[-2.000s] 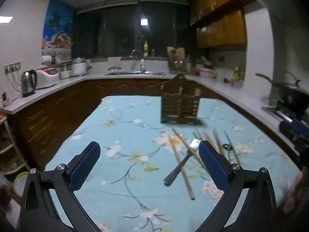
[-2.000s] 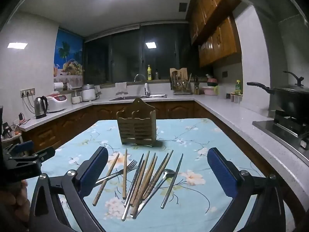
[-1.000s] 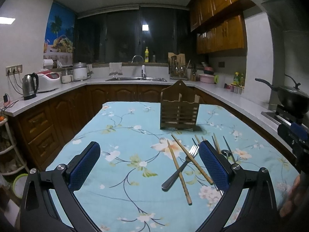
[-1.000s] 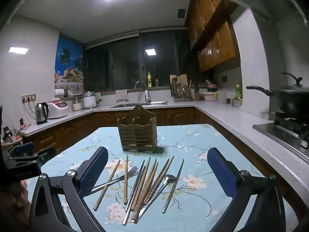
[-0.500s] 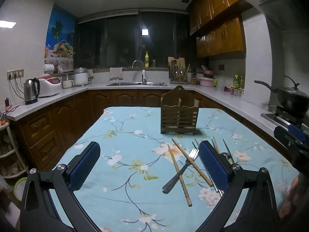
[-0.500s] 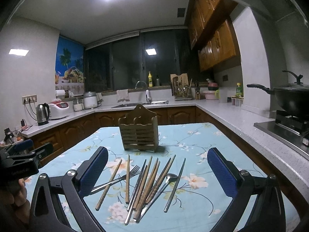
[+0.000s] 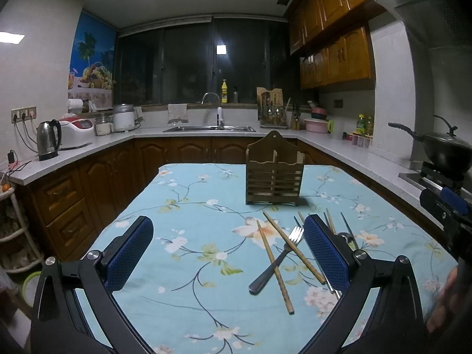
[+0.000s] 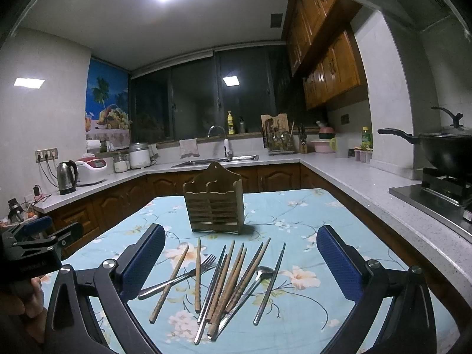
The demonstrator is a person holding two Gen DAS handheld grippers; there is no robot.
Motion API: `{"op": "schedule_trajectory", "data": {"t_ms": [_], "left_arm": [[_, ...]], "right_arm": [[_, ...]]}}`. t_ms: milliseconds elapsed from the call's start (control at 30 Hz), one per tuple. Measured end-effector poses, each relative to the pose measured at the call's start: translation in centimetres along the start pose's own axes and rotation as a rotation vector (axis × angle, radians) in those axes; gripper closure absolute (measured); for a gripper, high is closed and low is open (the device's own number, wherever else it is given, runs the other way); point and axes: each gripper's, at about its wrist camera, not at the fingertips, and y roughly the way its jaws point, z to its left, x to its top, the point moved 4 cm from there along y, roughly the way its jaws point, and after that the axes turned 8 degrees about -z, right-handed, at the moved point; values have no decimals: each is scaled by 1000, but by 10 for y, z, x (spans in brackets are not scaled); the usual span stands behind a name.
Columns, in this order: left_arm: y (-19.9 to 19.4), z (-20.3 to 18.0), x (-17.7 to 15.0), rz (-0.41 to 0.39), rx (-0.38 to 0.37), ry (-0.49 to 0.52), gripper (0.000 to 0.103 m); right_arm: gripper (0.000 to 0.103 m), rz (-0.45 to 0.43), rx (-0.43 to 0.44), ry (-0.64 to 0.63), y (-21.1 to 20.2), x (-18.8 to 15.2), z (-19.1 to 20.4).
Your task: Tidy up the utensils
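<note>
Utensils (image 8: 224,280) lie between the wide-open right gripper's (image 8: 240,261) fingers; left gripper (image 7: 227,250) wide too

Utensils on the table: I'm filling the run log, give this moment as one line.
left gripper open | right gripper open | utensils untouched | holder empty

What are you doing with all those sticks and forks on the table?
A person holds a hand-held gripper in each hand, sorting utensils. The left hand-held gripper and right hand-held gripper both hang open above the table, holding nothing. Chopsticks, a fork and a spoon lie loose on the flowered tablecloth. The wooden holder behind them looks empty, so sorting hasn't started.
</note>
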Motion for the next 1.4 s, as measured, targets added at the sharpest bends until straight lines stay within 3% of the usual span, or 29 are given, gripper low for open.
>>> {"op": "schedule_trajectory", "data": {"t_ms": [767, 967, 1400], "left_arm": [[5, 8, -5, 36, -7, -22, 0], [25, 14, -12, 130, -45, -80, 0], [103, -3, -21, 373, -147, -173, 0]], "right_arm": [[0, 1, 4, 7, 0, -1, 2], [0, 51, 18, 34, 11, -2, -2], [0, 298, -17, 118, 76, -16, -39]]}}
